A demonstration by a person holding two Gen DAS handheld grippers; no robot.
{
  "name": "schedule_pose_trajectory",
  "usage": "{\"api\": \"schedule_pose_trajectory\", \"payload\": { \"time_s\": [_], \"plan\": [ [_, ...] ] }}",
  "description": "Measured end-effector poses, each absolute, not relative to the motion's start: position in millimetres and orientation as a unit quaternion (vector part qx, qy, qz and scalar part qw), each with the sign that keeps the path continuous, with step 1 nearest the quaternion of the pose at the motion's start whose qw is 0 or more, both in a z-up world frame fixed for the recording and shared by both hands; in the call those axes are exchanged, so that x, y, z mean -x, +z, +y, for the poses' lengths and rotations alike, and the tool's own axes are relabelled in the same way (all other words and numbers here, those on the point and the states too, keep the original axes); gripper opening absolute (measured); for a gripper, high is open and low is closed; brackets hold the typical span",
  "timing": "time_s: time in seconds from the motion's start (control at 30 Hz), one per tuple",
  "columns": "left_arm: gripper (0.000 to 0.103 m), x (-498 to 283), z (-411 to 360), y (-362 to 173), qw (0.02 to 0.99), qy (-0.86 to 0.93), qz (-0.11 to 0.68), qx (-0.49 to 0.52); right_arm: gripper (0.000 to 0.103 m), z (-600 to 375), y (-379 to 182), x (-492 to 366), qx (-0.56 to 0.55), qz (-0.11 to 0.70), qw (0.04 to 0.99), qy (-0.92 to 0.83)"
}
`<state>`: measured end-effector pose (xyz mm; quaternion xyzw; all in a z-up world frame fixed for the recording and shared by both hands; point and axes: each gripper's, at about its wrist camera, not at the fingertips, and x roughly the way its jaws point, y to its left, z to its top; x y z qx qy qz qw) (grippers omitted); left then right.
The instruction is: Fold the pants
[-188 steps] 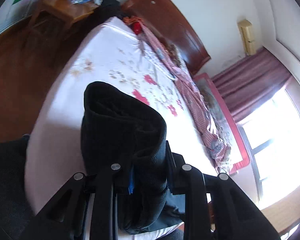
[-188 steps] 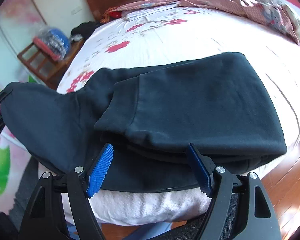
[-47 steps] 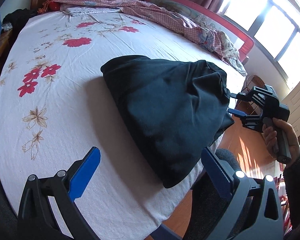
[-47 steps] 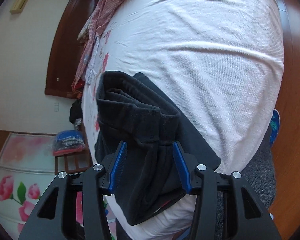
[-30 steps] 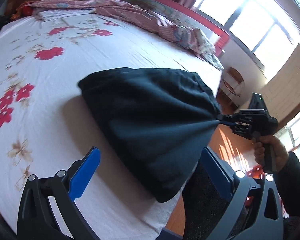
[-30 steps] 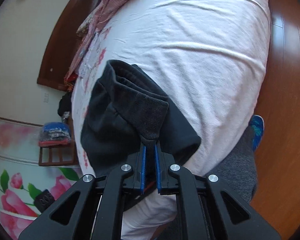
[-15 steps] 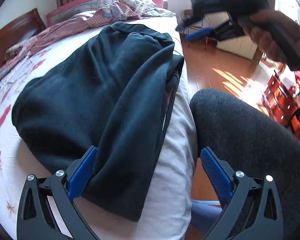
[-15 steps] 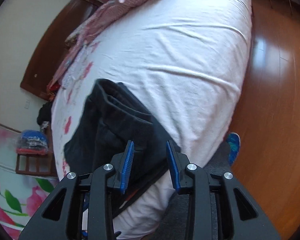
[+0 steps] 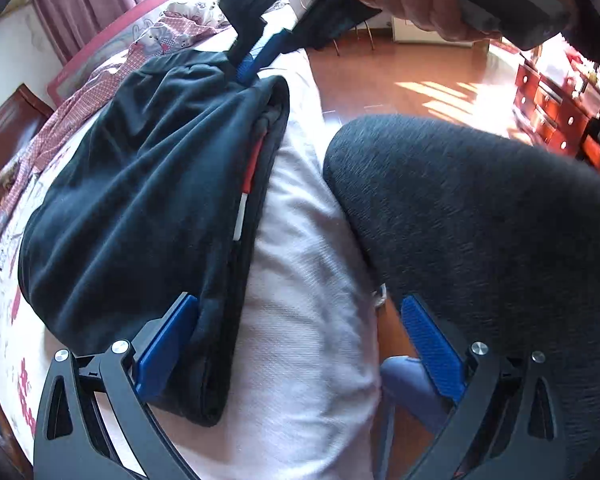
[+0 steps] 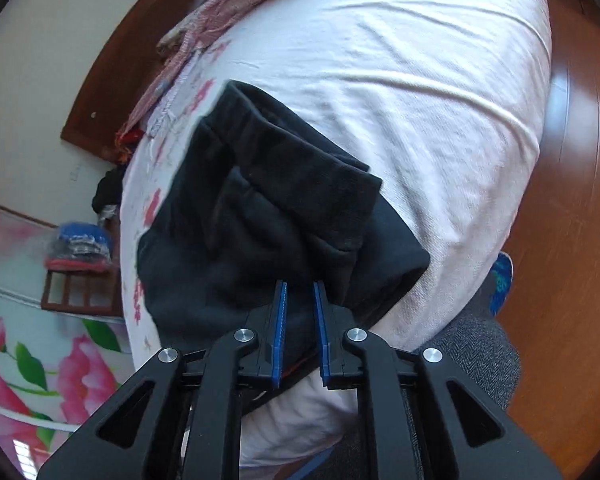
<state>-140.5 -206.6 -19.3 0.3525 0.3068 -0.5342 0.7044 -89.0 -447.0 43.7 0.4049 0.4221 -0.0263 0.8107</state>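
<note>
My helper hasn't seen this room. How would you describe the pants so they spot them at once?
Find the big bed with the white flowered sheet. At its near edge lie the pants, a folded dark bundle, unlike the pink checked blanket at the far side.

Matt dark cloth pants (image 9: 140, 184) lie on white woven bedsheet (image 9: 300, 280); wooden floor (image 10: 560, 280) glossy.

Both wrist views close, angled down; share pants (image 9: 140, 200) on bed (image 10: 440, 60).

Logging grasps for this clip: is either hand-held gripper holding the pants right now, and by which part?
Nothing is firmly held. The right hand-held gripper is closing on the near edge of the folded pants, a gap showing. The left hand-held gripper is open, astride their corner.
</note>
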Motion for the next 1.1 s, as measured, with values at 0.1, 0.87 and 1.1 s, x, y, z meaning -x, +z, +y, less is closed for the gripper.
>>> {"api": "schedule_pose_trajectory", "payload": {
  "time_s": [0.1, 0.87, 1.1],
  "plan": [
    [0.101, 136, -194, 12, 0.734, -0.545, 0.276, -0.296, 0.053, -449, 71, 62, -0.390, 0.384, 0.837, 0.011],
    [0.101, 141, -219, 12, 0.749, -0.500, 0.231, -0.369, 0.045, -449, 51, 24, -0.471, 0.353, 0.804, 0.091],
    [0.101, 146, -237, -21, 0.702, -0.518, 0.239, -0.425, 0.007, -496, -31, 78, -0.546, 0.348, 0.761, 0.034]
  ]
}}
